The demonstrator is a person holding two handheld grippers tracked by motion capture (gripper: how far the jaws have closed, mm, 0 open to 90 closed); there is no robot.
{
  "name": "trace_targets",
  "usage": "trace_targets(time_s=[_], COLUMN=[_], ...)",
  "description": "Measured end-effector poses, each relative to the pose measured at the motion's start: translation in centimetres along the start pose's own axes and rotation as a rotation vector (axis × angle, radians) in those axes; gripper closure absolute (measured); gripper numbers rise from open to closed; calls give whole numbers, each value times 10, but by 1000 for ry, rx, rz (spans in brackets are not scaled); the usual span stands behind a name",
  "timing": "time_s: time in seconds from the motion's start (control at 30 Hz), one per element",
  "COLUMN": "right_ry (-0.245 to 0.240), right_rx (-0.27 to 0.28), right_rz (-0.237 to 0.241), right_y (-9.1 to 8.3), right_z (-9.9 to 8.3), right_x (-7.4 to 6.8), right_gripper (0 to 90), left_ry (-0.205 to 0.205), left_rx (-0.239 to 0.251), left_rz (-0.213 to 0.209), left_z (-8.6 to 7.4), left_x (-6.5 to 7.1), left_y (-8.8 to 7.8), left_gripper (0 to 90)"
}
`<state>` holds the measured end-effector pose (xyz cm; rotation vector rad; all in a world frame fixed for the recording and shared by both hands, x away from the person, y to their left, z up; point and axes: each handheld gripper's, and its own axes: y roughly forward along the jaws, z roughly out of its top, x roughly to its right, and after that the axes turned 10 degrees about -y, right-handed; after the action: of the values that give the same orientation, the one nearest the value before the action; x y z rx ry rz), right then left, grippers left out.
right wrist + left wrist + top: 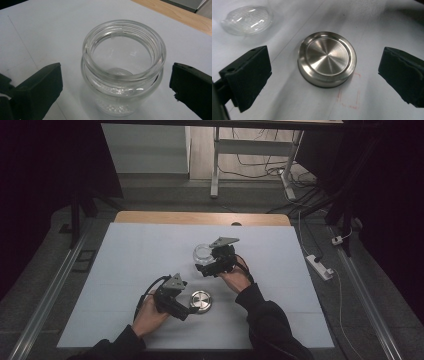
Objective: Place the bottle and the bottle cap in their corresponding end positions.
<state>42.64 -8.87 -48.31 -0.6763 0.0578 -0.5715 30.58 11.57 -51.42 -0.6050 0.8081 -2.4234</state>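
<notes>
Now hovering with both sets of jaws wide apart, left gripper (pixel 192 312) beside the metal lid (pixel 201 301) toward the table's (pixel 125 250) near edge, right gripper (pixel 207 270) by the glass jar (pixel 203 252) mid-table; likely slippery, fragile glass; gripping below the threaded neck.

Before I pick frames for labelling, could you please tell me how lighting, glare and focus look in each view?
High view: dim, dark surroundings, small soft detail. Left gripper view: sharp metal lid with radial glare, glass jar beyond blurred. Right gripper view: evenly lit, jar rim crisp, jaws blurred.
</notes>
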Motion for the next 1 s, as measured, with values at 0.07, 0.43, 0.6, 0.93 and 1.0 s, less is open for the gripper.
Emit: trace_targets(time_s=[0.07, 0.43, 0.6, 0.93, 1.0], right_ry=[4, 5, 2, -6, -9], right_rx=[0, 10, 16, 39, 36], right_rz=[5, 6, 22, 41, 46], right_y=[-2, -11, -22, -36, -39], right_z=[0, -3, -10, -13, -14], right_x=[-1, -6, -11, -18, -21], right_gripper=[0, 0, 0, 0, 0], left_ry=[-2, -53, -71, -81, -82], left_rx=[5, 45, 61, 70, 70], left_rz=[2, -24, -34, -12, -3], left_z=[0, -5, -7, -12, -14], left_x=[-3, -19, -21, -22, -22], left_y=[-6, -30, -37, -47, -49], left_gripper=[0, 0, 0, 0, 0])
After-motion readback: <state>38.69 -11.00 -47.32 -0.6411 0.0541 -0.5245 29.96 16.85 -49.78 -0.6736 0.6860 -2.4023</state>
